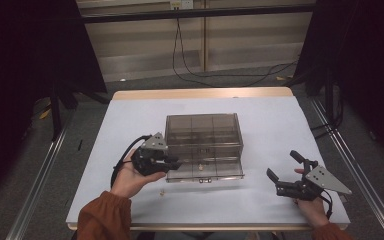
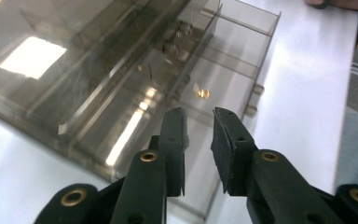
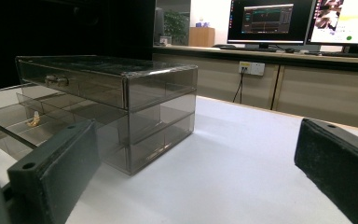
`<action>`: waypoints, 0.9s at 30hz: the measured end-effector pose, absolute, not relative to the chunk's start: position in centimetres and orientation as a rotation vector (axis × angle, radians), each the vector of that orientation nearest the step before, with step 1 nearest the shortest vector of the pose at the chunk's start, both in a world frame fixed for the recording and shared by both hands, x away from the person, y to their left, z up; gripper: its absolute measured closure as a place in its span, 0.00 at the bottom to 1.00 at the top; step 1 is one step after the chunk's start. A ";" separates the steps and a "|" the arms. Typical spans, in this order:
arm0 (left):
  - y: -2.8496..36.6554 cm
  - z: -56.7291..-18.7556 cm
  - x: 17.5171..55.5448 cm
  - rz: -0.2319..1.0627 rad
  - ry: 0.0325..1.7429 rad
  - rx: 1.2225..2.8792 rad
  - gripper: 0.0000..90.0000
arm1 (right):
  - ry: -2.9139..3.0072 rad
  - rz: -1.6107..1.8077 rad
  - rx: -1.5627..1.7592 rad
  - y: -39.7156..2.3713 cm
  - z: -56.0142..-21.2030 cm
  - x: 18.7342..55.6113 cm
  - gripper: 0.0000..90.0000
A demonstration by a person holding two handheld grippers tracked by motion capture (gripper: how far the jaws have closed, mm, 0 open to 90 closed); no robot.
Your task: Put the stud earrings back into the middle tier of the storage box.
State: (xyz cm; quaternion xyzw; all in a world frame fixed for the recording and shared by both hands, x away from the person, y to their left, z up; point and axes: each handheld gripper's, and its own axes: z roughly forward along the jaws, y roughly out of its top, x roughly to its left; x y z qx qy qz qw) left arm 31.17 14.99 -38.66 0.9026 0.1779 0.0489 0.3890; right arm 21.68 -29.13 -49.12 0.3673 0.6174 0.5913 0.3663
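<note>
Left hand-held black gripper (image 1: 172, 162) hovered over the pulled-out bottom drawer (image 1: 205, 170) of the smoky transparent plastic drawer box (image 1: 203, 132), jaws slightly apart and empty, likely having dropped the small golden piece (image 2: 201, 93) inside.

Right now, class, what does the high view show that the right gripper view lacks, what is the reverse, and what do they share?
High view: the left gripper, open, at the pulled-out drawer, and a small bit on the table. Right gripper view: monitors and a shut drawer's knob. Shared: the drawer box, the gold piece in the drawer, the open right gripper.
</note>
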 end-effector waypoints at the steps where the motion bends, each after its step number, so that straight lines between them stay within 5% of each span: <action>1: 15.4 -38.7 31.0 0.132 0.465 2.285 0.83 | 1.587 1.520 0.944 -29.1 -49.1 21.7 0.00; 9: 18.0 -39.8 30.0 0.118 0.519 2.300 0.84 | 1.586 1.521 0.944 -29.1 -49.1 21.7 0.00; 27: 17.4 -43.2 29.1 0.081 0.390 2.684 0.84 | 1.588 1.519 0.945 -29.1 -49.1 21.7 0.00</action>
